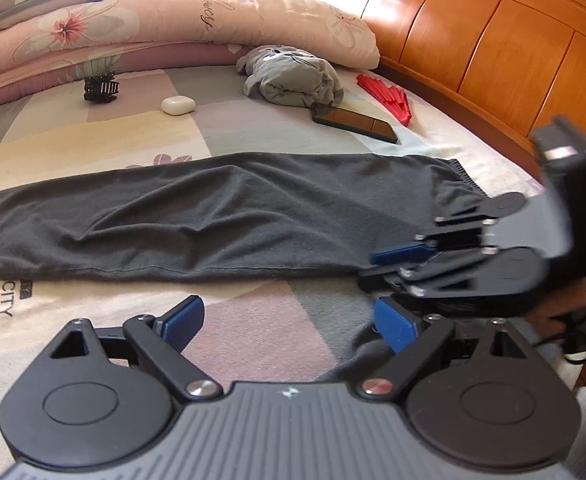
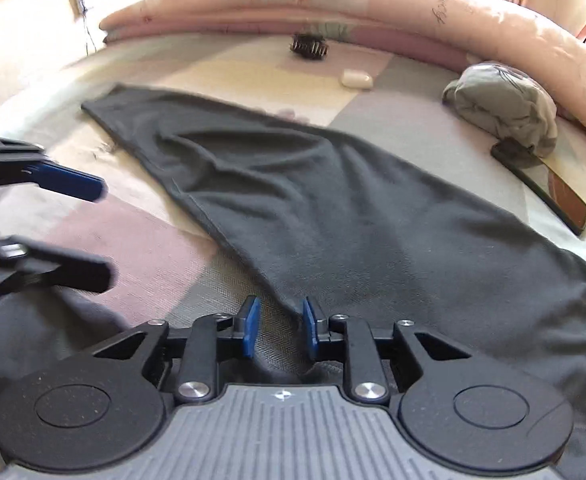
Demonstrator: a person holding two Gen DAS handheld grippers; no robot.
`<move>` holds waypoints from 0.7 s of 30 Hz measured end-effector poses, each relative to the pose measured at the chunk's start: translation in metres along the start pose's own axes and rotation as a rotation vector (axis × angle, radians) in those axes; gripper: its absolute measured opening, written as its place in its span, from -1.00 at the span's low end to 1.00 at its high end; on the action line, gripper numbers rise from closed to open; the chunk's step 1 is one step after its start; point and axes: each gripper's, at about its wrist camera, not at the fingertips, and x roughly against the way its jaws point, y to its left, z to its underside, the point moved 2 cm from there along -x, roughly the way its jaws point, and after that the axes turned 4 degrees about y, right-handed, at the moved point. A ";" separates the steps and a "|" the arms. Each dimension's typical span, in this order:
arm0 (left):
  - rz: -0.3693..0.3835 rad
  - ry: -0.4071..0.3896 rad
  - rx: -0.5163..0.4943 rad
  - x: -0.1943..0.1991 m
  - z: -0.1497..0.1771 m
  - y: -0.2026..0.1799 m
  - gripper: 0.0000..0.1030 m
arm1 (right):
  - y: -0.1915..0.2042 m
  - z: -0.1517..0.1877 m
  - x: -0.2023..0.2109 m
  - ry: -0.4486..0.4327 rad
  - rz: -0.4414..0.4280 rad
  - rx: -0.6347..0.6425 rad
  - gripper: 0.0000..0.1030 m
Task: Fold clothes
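Dark grey trousers are lying stretched across the bed, one long leg running from the ribbed waistband near the wooden headboard out toward the far side. Just in front of the left hand-held gripper, bare patchwork sheet is showing between its widely spread blue pads, so it is standing released with nothing grasped; the trousers' near hem is running across just beyond its fingertips, and a fold of the grey cloth is sitting under its right-hand pad. Beside it, the right hand-held gripper is hovering at the waist end of the garment. Its jaws are standing a little apart, and a narrow point of the fabric's edge is lying in the gap between them, without the pads pressing on it. Behind the trousers, a rolled grey garment, a phone, a red fan, a white earbud case and a black hair claw are resting on the sheet before the floral quilt.
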 end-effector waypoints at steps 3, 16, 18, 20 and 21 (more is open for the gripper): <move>-0.009 -0.006 -0.028 -0.006 -0.010 0.005 0.78 | -0.012 0.009 0.017 -0.028 0.071 -0.054 -0.35; -0.008 0.094 0.008 -0.080 -0.027 0.047 0.78 | -0.056 0.067 0.037 -0.015 0.159 -0.284 0.12; -0.043 0.116 -0.022 -0.071 -0.019 0.047 0.78 | -0.064 0.069 0.042 -0.025 0.142 -0.322 0.13; -0.095 0.153 -0.024 -0.064 -0.019 0.045 0.78 | -0.075 0.064 0.047 -0.050 0.121 -0.357 0.18; -0.100 0.144 -0.030 -0.060 -0.022 0.044 0.78 | -0.082 0.059 0.049 -0.066 0.115 -0.370 0.24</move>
